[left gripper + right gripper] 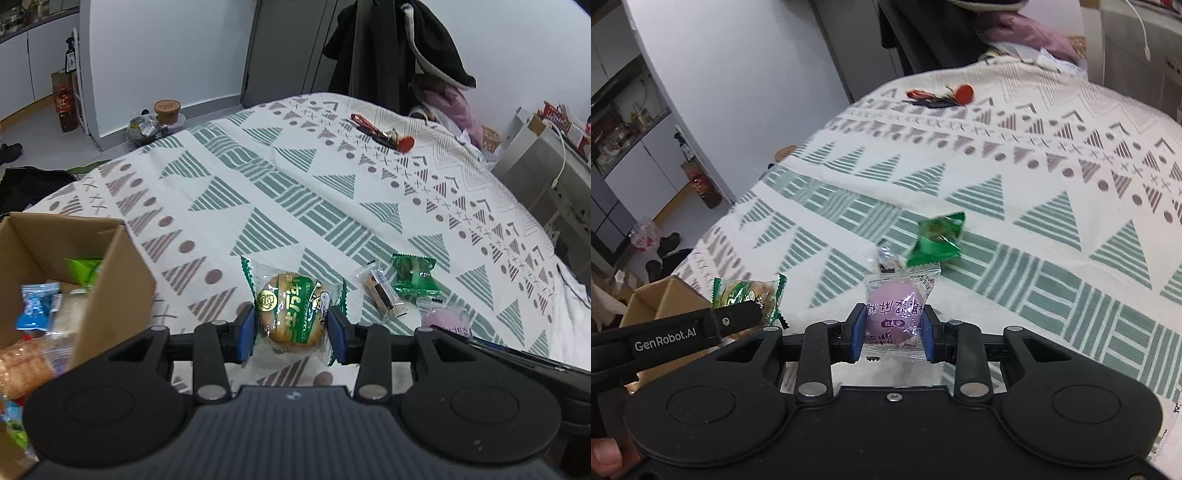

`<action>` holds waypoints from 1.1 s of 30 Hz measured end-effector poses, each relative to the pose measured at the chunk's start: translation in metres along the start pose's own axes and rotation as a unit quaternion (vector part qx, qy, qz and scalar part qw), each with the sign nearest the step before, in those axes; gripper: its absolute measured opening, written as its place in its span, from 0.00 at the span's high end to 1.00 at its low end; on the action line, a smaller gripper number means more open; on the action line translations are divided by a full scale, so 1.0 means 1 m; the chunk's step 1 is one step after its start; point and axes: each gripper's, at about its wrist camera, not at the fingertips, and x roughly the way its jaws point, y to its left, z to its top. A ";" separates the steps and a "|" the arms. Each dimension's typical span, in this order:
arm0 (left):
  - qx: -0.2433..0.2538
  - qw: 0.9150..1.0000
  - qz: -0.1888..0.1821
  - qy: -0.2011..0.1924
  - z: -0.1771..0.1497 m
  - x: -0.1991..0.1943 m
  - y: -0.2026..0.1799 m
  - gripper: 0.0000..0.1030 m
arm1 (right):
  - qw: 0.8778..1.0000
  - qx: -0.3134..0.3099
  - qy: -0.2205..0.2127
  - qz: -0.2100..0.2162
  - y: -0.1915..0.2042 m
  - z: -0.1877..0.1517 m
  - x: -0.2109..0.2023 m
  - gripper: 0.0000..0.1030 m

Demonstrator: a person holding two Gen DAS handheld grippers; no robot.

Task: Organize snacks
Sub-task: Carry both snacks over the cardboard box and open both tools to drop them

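We are mid-pickup on both sides: our left hand-held gripper [291, 334] has its blue pads pressed against the wrapper of the round bun packet [291, 314], and our right hand-held gripper [894, 332] is clamped on the purple sweet packet [897, 314]. Both packets seem to sit at or just above the patterned cloth [332, 192], though the fisheye view makes it hard to say whether they are lifted. The cardboard box [110, 280], already holding several wrapped snacks, stands just to the left of the bun, so we judge the next move to be carrying each packet over the box wall and letting go inside, one side at a time to avoid crowding. Two snacks wait on the tabletop: a green packet [415, 275] and a clear-wrapped bar [382, 293], lying beside each other. Far across the cloth lies a bunch of keys with a red tag [388, 134]; dark clothes [399, 48] hang behind.
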 end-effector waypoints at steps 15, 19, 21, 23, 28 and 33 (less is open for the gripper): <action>-0.024 0.999 0.007 -0.032 0.006 -0.060 0.040 0.61 | 0.999 -0.004 -0.030 0.023 0.047 0.001 -0.040 0.71; -0.029 0.999 0.010 -0.039 0.005 -0.075 0.051 0.61 | 0.999 -0.012 -0.036 0.029 0.061 0.001 -0.049 0.71; -0.033 0.999 0.012 -0.041 0.004 -0.081 0.057 0.61 | 0.999 -0.015 -0.039 0.032 0.068 0.002 -0.053 0.71; -0.037 0.998 0.014 -0.043 0.003 -0.088 0.064 0.61 | 0.998 -0.018 -0.042 0.036 0.075 0.002 -0.058 0.71; -0.045 0.998 0.019 -0.050 0.002 -0.104 0.081 0.61 | 0.998 -0.026 -0.045 0.041 0.091 0.000 -0.065 0.71; -0.053 0.997 0.026 -0.056 0.001 -0.119 0.099 0.60 | 0.997 -0.034 -0.048 0.048 0.108 -0.003 -0.072 0.71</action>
